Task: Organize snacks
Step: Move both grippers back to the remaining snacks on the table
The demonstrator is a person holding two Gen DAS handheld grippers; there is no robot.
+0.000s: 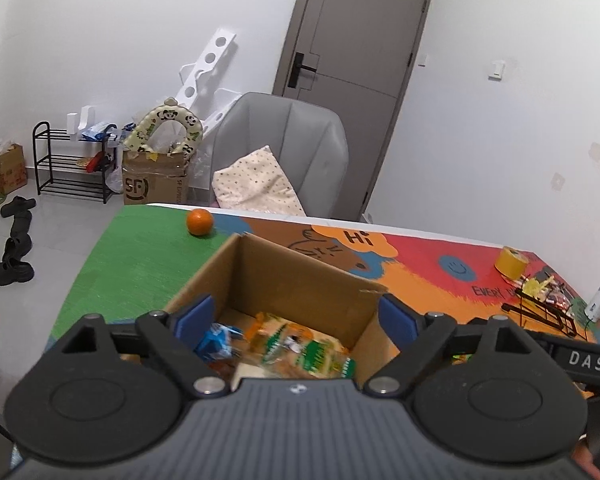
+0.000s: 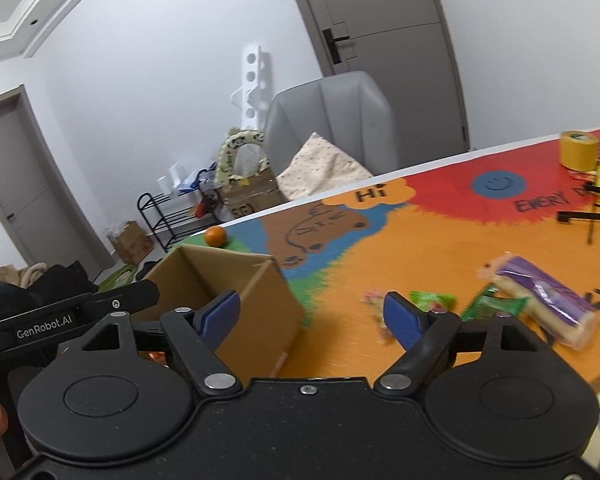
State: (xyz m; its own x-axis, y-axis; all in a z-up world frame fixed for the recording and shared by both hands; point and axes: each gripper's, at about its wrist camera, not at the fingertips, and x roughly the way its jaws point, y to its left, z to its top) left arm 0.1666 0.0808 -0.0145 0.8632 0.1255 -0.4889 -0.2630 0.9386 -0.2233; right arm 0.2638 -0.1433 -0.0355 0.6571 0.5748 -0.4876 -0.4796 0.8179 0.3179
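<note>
One cardboard box (image 1: 300,280), one orange (image 1: 199,222), one tape roll (image 1: 510,263).

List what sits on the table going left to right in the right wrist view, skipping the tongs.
Orange → cardboard box → pink wrapped candy → small green packet → darker green packet → purple snack pack.
</note>
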